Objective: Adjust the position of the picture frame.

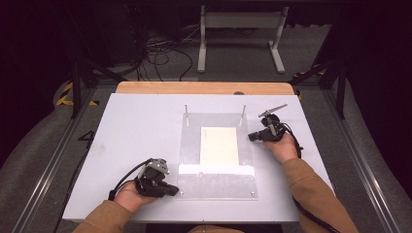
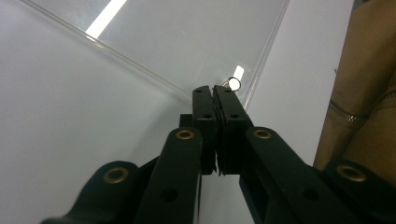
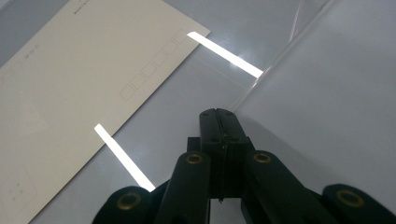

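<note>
A cream envelope (image 1: 218, 144) lies flat in the middle of a clear plastic plate (image 1: 216, 187) on the white board. In the right gripper view the envelope (image 3: 84, 84) shows a row of small printed boxes. My left gripper (image 1: 172, 190) rests at the plate's near left corner, jaws together and empty; in its own view the left gripper (image 2: 214, 88) points at the corner hole (image 2: 235, 83) of the plate (image 2: 187, 42). My right gripper (image 1: 251, 137) is at the plate's right edge, aimed left toward the envelope. In its own view the right gripper (image 3: 218, 112) is shut on nothing.
Two thin metal pins (image 1: 186, 112) (image 1: 243, 112) stand upright at the plate's far edge. A white strip (image 1: 216, 170) crosses the plate just below the envelope. The white board (image 1: 136, 141) sits on a wooden table (image 1: 204, 87). A sleeve (image 2: 364, 93) is close on the right.
</note>
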The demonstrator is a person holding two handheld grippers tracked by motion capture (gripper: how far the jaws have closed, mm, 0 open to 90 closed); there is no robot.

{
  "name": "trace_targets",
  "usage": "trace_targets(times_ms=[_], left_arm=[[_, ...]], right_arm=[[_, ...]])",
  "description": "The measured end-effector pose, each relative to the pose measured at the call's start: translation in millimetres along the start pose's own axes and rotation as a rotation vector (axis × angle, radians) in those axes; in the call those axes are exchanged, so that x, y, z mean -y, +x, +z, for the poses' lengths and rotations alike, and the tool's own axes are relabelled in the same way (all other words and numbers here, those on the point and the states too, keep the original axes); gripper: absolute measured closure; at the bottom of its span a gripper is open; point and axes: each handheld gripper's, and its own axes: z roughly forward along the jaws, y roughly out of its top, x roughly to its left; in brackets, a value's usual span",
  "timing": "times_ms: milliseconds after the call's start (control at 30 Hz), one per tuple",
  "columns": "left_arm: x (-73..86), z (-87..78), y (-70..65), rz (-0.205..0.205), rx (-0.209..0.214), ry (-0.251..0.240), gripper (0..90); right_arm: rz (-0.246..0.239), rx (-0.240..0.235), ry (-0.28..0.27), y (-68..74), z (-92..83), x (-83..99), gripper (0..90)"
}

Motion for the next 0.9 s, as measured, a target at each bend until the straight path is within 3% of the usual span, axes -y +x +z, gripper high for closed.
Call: trace_targets(times_ms=[67, 100, 133, 200, 233, 267, 300, 400, 500, 600, 667, 700, 900], left_arm=[[-0.5, -1.9, 1.5, -0.022, -0.044, -0.006, 82.4], [-0.5, -1.9, 1.5, -0.022, -0.044, -0.006, 82.2], [0.5, -4.7, 5.2, -0.045, -0.073, -0.036, 80.6], [2.4, -9.4, 11.2, -0.072, -0.117, -0.071, 78.4], [3.6, -12.0, 13.9, -0.085, -0.135, -0.097, 76.8], [4.7, -15.1, 16.4, -0.103, -0.148, -0.118, 74.9], [6.2, -18.0, 18.2, -0.114, -0.156, -0.144, 74.6], [11.2, -26.3, 20.9, -0.131, -0.176, -0.204, 71.6], [15.0, -30.3, 21.4, -0.133, -0.191, -0.236, 68.8], [18.6, -33.5, 22.3, -0.144, -0.191, -0.254, 67.4], [20.0, -35.3, 21.4, -0.157, -0.192, -0.260, 67.6], [20.3, -36.1, 20.8, -0.159, -0.191, -0.267, 67.7], [17.1, -34.6, 18.7, -0.137, -0.186, -0.250, 67.8]], right_arm=[[-0.020, 0.007, 0.005, 3.5, 1.5, -2.3, 89.7], [-0.020, 0.007, 0.005, 3.5, 1.5, -2.3, 89.7], [-0.061, 0.046, -0.021, 4.7, 0.9, -6.9, 89.6], [-0.063, 0.095, -0.067, 3.3, -0.1, -13.4, 86.5], [-0.069, 0.110, -0.105, 2.0, -0.2, -18.4, 75.7], [-0.081, 0.130, -0.146, 0.3, 0.6, -24.4, 70.9], [-0.091, 0.140, -0.162, -1.3, 2.1, -31.0, 71.7], [-0.142, 0.220, -0.151, -4.6, 10.9, -49.5, 65.4], [-0.144, 0.259, -0.147, -12.0, 20.9, -62.2, 65.1], [-0.166, 0.242, -0.158, -13.7, 28.9, -75.0, 77.5], [-0.198, 0.277, -0.138, -8.7, 29.1, -78.7, 83.9], [-0.202, 0.285, -0.132, -6.8, 28.9, -78.8, 84.1], [-0.287, 0.214, -0.133, 4.8, 19.2, -61.5, 84.6]])
